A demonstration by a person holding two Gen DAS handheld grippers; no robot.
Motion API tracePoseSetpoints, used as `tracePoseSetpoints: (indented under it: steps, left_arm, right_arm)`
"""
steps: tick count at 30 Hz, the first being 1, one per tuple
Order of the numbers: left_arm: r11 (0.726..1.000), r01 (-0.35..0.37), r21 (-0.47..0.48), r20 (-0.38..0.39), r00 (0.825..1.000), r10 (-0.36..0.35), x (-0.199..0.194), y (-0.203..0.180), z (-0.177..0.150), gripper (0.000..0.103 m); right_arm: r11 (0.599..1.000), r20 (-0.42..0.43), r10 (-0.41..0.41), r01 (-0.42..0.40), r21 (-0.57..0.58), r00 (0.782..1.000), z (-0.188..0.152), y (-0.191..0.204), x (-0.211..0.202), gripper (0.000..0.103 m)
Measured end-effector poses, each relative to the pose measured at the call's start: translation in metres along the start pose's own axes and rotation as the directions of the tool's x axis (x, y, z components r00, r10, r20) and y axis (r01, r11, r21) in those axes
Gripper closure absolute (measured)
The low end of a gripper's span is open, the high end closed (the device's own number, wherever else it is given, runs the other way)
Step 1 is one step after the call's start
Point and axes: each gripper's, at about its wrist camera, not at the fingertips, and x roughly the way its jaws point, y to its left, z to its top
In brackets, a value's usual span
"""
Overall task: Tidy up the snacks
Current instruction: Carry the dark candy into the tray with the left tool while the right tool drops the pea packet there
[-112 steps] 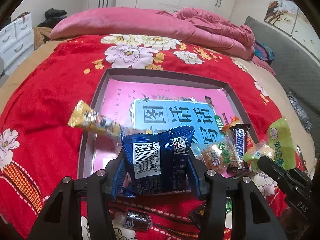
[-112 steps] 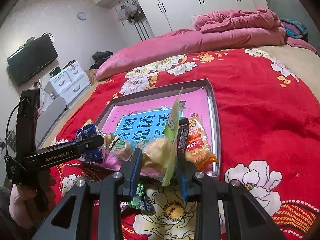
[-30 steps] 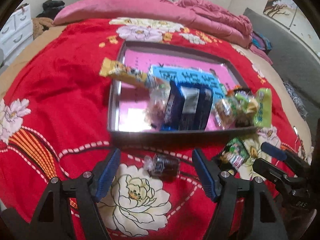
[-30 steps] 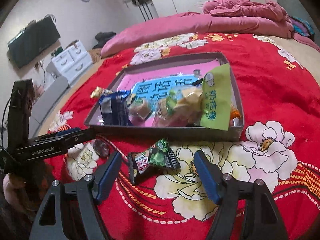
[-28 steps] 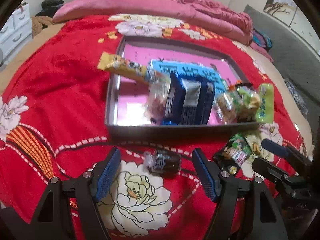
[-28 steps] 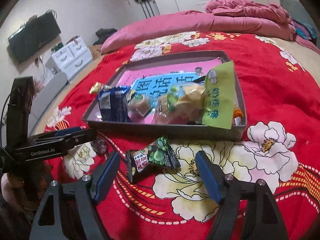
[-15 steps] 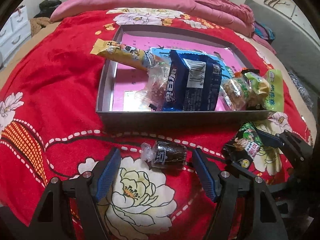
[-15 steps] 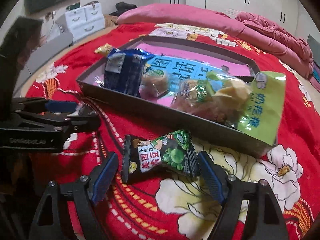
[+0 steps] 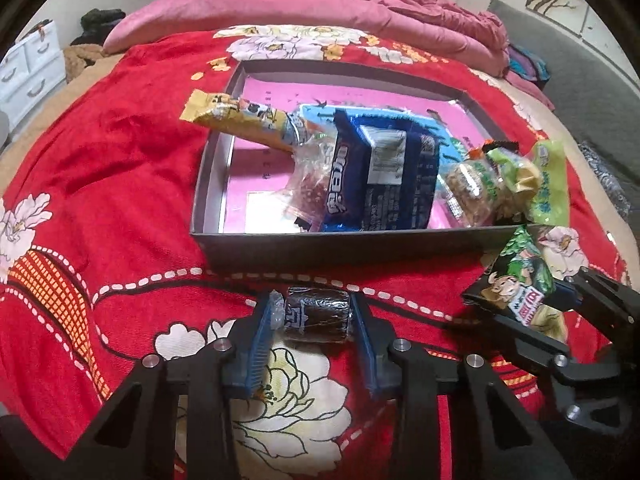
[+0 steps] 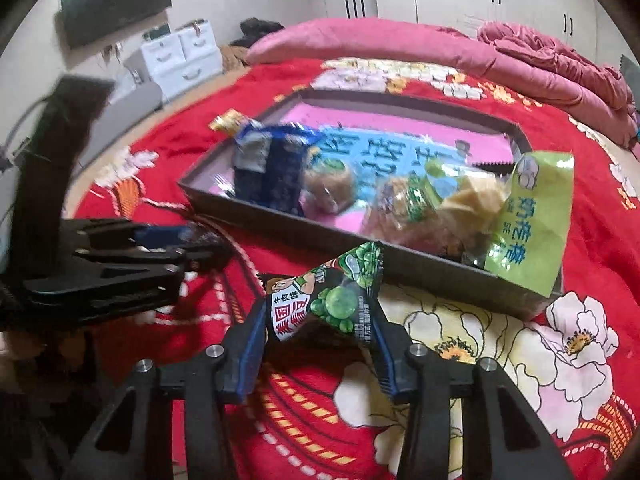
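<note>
My left gripper [image 9: 314, 318] is shut on a small dark wrapped candy [image 9: 316, 314], just above the red blanket in front of the grey box [image 9: 340, 246]. My right gripper [image 10: 320, 320] is shut on a green-and-black pea snack packet [image 10: 332, 298], held up off the blanket in front of the box [image 10: 420, 270]; the packet [image 9: 520, 284] also shows at the right of the left wrist view. Inside the box lie a blue biscuit pack [image 9: 380, 180], a yellow bar [image 9: 240, 120], clear-wrapped cakes [image 9: 472, 192] and a light green bag [image 10: 536, 220].
The box sits on a red flowered blanket [image 9: 100, 184] over a bed, with a pink duvet [image 9: 320, 12] behind. White drawers [image 10: 180, 60] and a wall TV [image 10: 116, 0] stand to the left. The left gripper's body [image 10: 100, 264] shows left in the right wrist view.
Both grippers have closed: the left onto the dark candy, the right onto the pea packet, which has tilted up off the blanket.
</note>
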Motion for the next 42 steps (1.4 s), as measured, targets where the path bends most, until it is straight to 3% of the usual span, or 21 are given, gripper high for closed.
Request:
tracePoseSetpoints:
  steps: [7,14,34,42]
  left_arm:
    - [0.999,0.007,-0.035,0.104,0.995,-0.003,-0.034,0.011,0.022,0.064]
    - [0.998,-0.017,-0.060,0.121,0.992,0.024,-0.027,0.022,0.042,0.064]
    - [0.997,-0.061,-0.048,0.102,0.993,0.065,0.002,0.015,0.059,0.063]
    - [0.997,-0.059,-0.055,0.100,0.993,0.065,0.004,0.016,0.060,0.062]
  right_arm:
    - [1.000,0.135,0.012,-0.014,0.014,0.991,0.012,-0.002,-0.028,0.056]
    - [0.999,0.179,-0.044,0.038,0.035,0.983,0.027,-0.014,-0.023,0.056]
    - [0.994,0.167,-0.106,0.104,0.021,0.980,0.051,-0.023,0.017,0.055]
    - [0.994,0.159,-0.111,0.112,0.005,0.981,0.049,-0.019,0.023,0.049]
